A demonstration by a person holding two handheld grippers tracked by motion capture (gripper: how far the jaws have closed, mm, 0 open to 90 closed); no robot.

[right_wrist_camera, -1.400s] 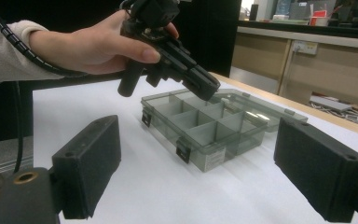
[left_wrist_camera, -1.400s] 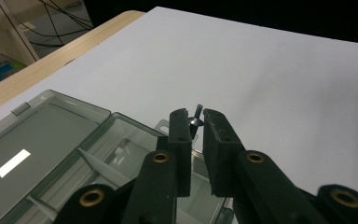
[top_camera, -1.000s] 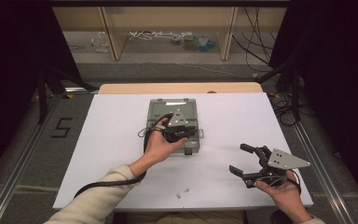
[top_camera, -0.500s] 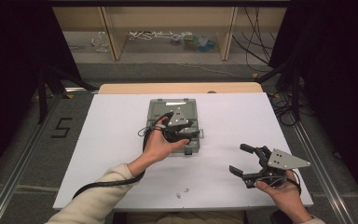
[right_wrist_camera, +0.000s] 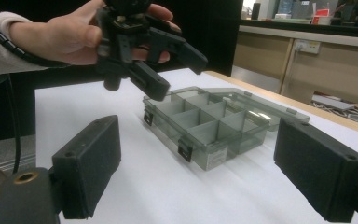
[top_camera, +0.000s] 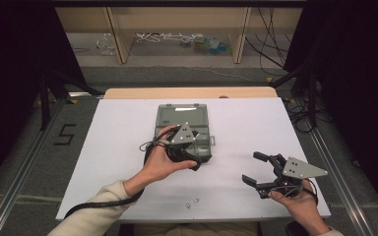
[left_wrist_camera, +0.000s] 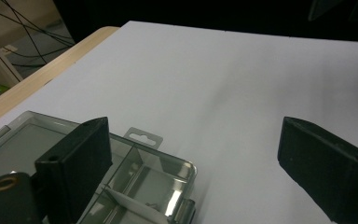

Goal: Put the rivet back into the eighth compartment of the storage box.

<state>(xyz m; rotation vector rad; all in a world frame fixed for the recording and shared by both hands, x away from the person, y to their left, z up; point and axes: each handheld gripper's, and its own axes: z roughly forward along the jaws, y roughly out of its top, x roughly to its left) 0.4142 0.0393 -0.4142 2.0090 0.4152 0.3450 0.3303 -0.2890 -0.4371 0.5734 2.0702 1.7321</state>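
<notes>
The left gripper [top_camera: 193,158] hovers over the near edge of the open compartment box [top_camera: 183,129], its fingers just opened wide with nothing between them. The right gripper [top_camera: 256,168] rests on the desk [top_camera: 103,147] at the near right, fingers spread, empty.

text: "5" | on: floor [top_camera: 66,133] left of table

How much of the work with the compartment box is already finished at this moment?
Done: the compartment box lies open, lid back. In hand: the left tongs hover above it; their jaws have just been opening, nothing between them. Left: two small metal pieces lie on the table's near edge; the right tongs wait open.
</notes>
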